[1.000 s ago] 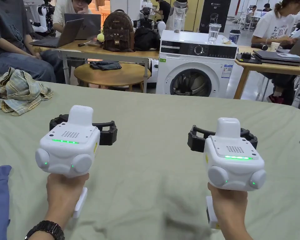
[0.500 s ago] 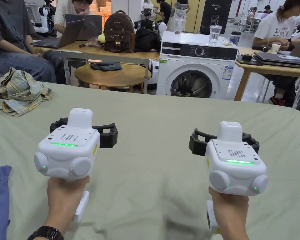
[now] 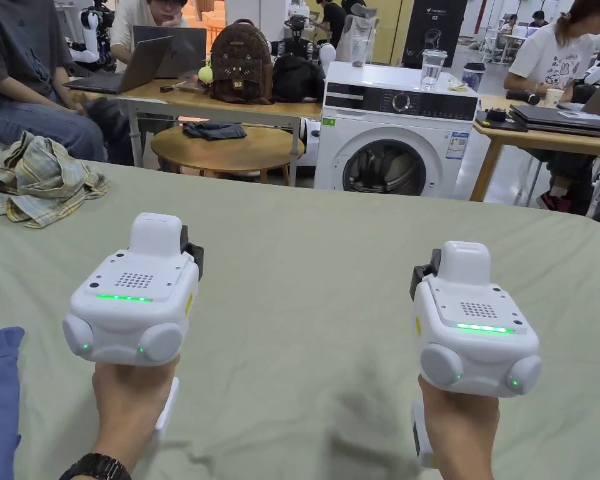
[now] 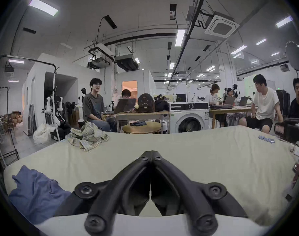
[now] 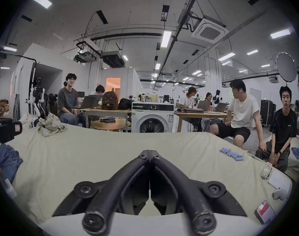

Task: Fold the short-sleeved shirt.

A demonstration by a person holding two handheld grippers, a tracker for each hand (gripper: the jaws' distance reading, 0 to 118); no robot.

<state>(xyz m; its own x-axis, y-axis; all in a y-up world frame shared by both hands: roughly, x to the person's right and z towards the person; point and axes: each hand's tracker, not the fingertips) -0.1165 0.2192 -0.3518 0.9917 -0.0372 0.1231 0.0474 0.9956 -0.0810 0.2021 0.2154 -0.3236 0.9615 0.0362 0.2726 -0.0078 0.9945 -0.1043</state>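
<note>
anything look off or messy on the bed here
Nothing is spilled or damaged. The plaid shirt lies crumpled in a heap at the far left corner of the green sheet, and a blue garment is bunched at the near left edge. Neither is spread flat for folding.

An open-plan lab or office: people at laptops on long wooden desks [image 3: 230,107], a white front-loading washing machine [image 3: 395,131], exposed ceiling ducts [image 4: 126,62].
</note>
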